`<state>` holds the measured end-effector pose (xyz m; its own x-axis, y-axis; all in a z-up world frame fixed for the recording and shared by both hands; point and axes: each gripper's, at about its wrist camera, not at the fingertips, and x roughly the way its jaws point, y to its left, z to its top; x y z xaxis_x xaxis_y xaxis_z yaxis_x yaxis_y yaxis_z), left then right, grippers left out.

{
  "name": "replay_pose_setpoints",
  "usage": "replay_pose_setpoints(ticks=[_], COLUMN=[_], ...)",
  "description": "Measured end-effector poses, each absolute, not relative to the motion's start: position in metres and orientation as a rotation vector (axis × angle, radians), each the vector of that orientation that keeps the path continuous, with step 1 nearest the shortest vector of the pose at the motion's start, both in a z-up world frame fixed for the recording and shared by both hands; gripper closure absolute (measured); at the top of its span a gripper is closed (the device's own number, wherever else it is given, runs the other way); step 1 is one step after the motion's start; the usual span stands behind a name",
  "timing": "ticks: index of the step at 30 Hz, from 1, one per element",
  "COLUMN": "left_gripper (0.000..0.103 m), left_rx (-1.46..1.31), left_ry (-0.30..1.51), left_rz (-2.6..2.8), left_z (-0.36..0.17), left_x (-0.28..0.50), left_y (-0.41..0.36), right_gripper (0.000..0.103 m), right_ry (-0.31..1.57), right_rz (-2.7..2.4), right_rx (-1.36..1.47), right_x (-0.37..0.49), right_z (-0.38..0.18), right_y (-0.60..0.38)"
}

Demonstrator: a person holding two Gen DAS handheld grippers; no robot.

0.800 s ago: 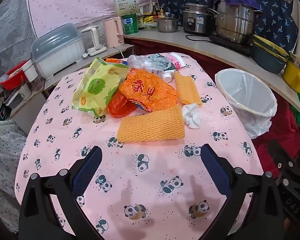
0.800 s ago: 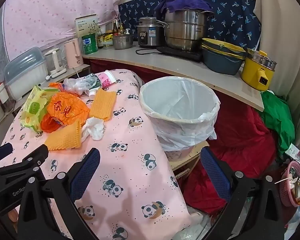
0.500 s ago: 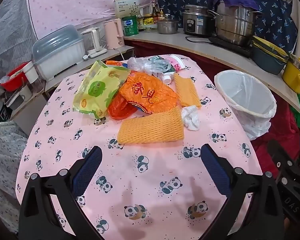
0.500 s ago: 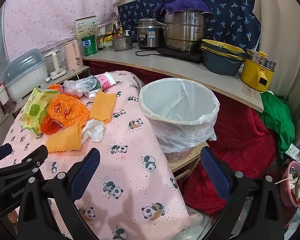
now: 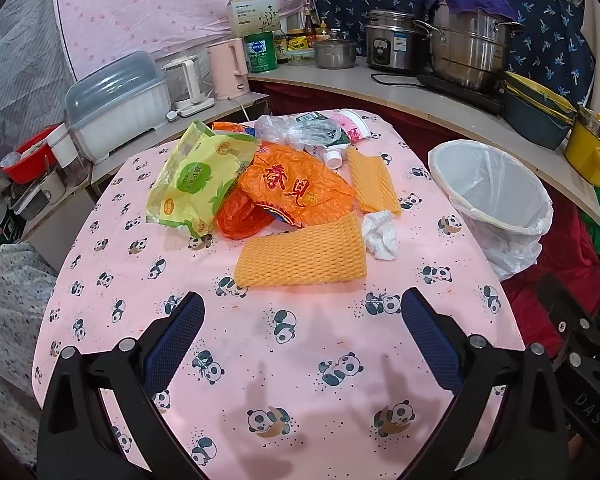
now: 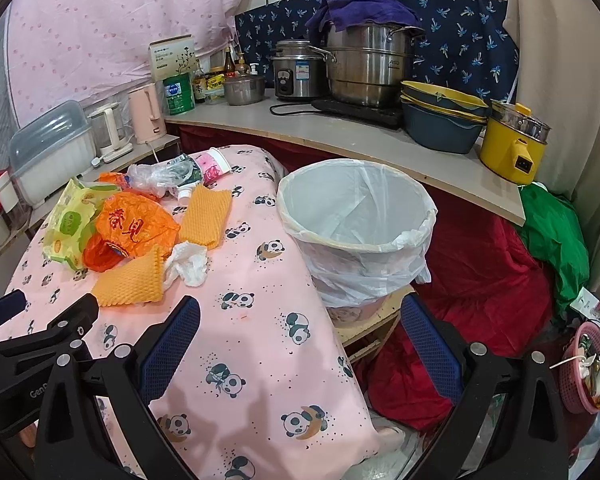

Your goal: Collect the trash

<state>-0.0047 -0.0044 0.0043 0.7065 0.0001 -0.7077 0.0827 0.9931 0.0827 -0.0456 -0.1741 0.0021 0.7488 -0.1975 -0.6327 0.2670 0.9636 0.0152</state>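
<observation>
Left gripper (image 5: 300, 324) slightly nearer the trash, both grippers' fingers spread empty, orange bag (image 5: 296, 190) printed "茶", right gripper (image 6: 300, 324) lettered "Gen".

Two red Chinese characters printed across the orange plastic bag (image 5: 300, 188); "DAS" on the right gripper (image 5: 592, 404); "GenR", cut off, on the left gripper (image 6: 36, 394).

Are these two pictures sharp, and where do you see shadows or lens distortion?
Left wrist view: sharp, evenly lit; soft shadows of the left tool fall on the tablecloth below it. The counter edge bows from the fisheye lens, and the corners are black. Right wrist view: also sharp; the bin looks clear, and its liner shows no strong glare.
</observation>
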Motion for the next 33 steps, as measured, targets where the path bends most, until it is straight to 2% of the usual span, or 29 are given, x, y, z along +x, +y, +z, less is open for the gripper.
replay_pose_setpoints(ticks=[33], left_gripper=[0.009], left_rx=[0.110], left_ry=[0.794], left_rz=[-0.065], left_z=[0.0005], left_x=[-0.0045], left_y=[-0.0065], right_gripper=[0.007], right_ry=[0.679], right_rz=[-0.269], right_rx=[0.106], right_x=[-0.0467], right_z=[0.0022], right_y=[-0.1789])
